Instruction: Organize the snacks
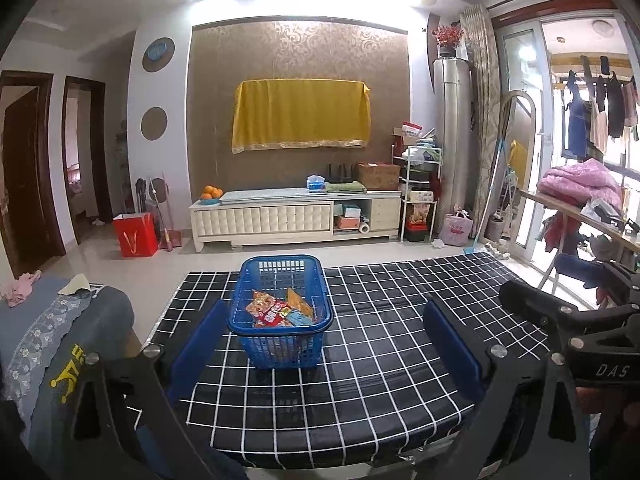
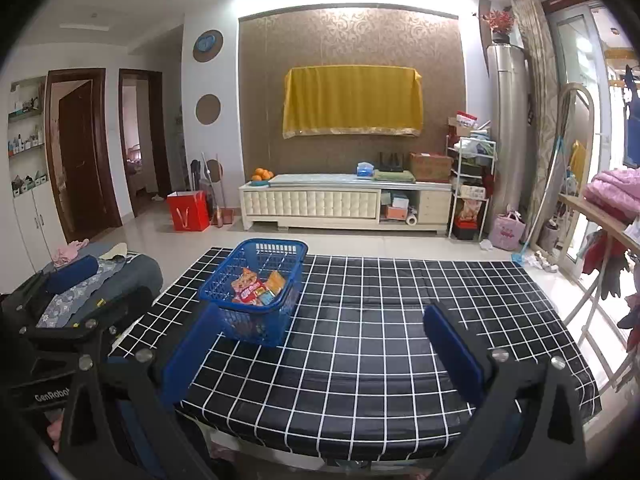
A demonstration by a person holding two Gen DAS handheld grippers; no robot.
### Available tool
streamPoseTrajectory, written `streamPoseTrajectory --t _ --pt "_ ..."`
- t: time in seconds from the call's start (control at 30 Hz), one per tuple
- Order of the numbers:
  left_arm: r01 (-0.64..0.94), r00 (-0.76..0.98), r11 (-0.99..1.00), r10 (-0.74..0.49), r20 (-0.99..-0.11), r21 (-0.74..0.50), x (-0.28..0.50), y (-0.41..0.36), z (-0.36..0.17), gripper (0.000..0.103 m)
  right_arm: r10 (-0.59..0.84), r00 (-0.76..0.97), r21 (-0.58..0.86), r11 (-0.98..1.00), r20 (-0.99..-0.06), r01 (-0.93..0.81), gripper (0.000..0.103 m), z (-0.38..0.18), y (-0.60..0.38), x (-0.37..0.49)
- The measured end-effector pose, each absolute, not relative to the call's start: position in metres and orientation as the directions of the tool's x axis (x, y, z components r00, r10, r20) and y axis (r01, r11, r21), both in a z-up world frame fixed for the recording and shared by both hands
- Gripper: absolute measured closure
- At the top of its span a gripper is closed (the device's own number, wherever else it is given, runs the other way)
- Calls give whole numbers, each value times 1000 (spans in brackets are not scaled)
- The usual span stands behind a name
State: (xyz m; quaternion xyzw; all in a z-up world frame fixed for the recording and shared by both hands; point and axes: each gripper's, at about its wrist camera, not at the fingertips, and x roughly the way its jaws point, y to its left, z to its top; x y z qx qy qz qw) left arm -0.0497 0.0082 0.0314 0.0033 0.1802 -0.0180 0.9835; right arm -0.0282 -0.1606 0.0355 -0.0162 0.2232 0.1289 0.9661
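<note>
A blue plastic basket [image 1: 280,268] stands on the black-and-white checked table [image 1: 380,340]. Several snack packets [image 1: 276,310], red, orange and blue, lie inside it. My left gripper [image 1: 324,344] is open and empty, held back from the table's near edge, with the basket between its blue fingers and farther out. In the right wrist view the basket [image 2: 256,256] sits left of centre with the snack packets [image 2: 258,286] inside. My right gripper [image 2: 324,350] is open and empty over the near part of the table [image 2: 400,320]. The right gripper's body shows at the right of the left wrist view.
A grey cushioned seat [image 1: 60,320] with a patterned cloth stands left of the table. A white TV cabinet [image 1: 296,216] and a red bag [image 1: 136,234] stand across the floor. A rack with pink bedding [image 1: 576,184] stands at the right.
</note>
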Motion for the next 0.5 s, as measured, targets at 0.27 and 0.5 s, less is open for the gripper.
streamPoseTrajectory --t 0.27,0.5 --pt "43 929 999 -41 -367 -3 -50 9 29 6 233 867 16 968 -441 -252 0 35 -159 -29" --pt "45 930 999 -40 -365 5 -53 9 31 6 230 867 17 969 -442 -248 0 37 -158 -31"
